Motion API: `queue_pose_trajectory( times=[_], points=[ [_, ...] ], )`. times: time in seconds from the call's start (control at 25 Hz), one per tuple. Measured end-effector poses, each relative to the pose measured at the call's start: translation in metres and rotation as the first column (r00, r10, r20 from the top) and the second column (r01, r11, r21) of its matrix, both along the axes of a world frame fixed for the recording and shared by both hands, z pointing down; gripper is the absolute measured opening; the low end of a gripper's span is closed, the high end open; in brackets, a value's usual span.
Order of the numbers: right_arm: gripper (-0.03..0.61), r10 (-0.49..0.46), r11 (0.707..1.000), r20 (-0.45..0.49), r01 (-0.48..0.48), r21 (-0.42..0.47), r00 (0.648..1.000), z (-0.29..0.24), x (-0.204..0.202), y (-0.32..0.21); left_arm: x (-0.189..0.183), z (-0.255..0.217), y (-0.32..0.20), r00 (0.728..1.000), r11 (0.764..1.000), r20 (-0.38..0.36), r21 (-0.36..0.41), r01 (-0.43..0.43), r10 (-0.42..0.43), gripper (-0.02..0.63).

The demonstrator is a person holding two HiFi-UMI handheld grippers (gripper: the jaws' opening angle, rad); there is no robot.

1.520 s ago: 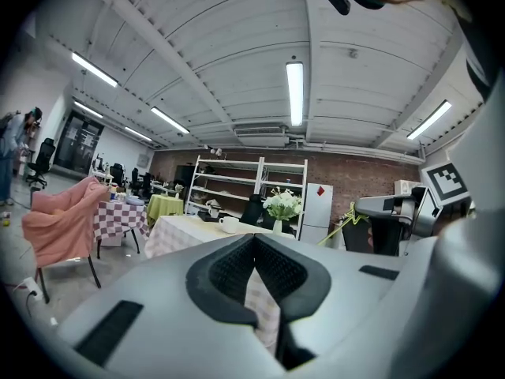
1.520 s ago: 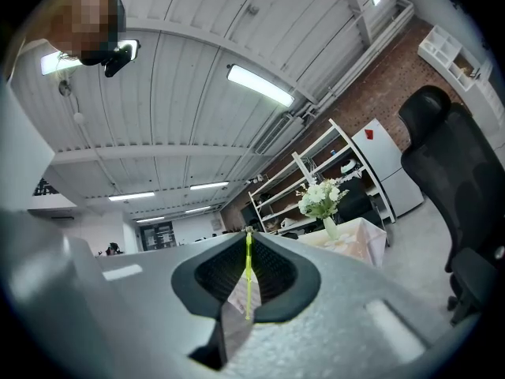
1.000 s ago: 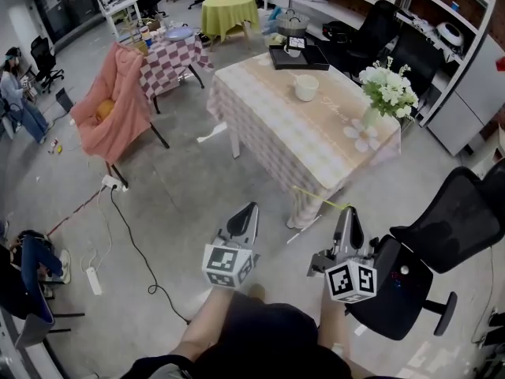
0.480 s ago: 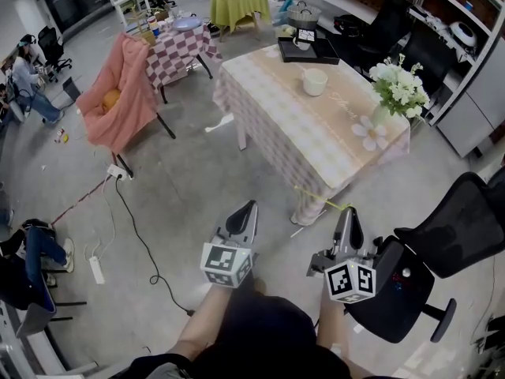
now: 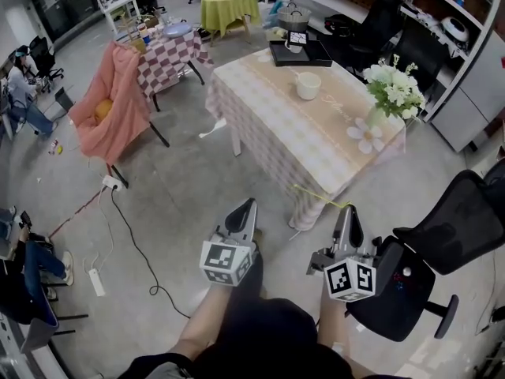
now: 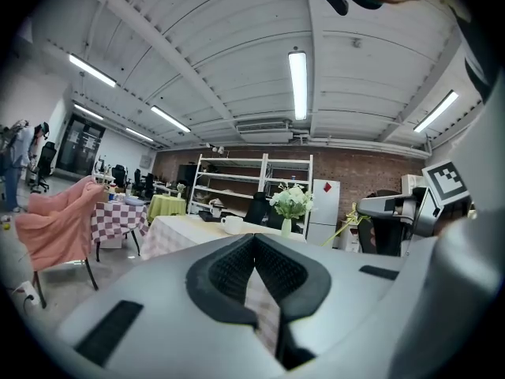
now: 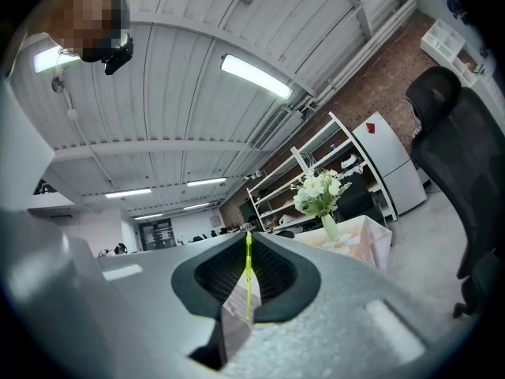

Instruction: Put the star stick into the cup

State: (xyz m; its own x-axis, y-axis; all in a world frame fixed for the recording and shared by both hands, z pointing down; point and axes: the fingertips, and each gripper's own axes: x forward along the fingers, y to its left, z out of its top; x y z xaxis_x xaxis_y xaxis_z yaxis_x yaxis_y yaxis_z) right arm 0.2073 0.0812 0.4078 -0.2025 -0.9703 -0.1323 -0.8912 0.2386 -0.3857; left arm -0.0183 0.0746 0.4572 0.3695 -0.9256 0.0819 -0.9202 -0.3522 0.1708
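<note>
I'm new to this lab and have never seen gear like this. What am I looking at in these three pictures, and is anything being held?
There is no robot here: a person carries a hand-held gripper in each hand. The wide picture comes from a camera on the person's head. It looks down at the left hand-held gripper, the right hand-held gripper and a table ahead. The other two pictures come from cameras riding on each gripper, looking along its jaws. On the table stand a cup, flowers and a black tray. The right jaws pinch a thin yellow-green stick. The left jaws are closed on nothing.
</note>
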Motion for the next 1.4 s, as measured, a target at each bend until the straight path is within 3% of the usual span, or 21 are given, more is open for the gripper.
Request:
queue_pose_trajectory(
  times=[0.44,1.4],
  points=[
    [0.017,0.051,0.999,0.017,-0.051,0.007,0.999,-0.006,0.003,-0.039,0.002,-0.008,-0.047,0.999,0.999,-0.008,0.016,-0.036,0.036,0.011],
    [0.017,0.079,0.997,0.013,-0.079,-0.024,0.997,-0.013,-0.023,-0.176,-0.014,-0.015,-0.188,0.996,0.996,-0.013,-0.001,-0.088,0.088,0.011]
  ],
)
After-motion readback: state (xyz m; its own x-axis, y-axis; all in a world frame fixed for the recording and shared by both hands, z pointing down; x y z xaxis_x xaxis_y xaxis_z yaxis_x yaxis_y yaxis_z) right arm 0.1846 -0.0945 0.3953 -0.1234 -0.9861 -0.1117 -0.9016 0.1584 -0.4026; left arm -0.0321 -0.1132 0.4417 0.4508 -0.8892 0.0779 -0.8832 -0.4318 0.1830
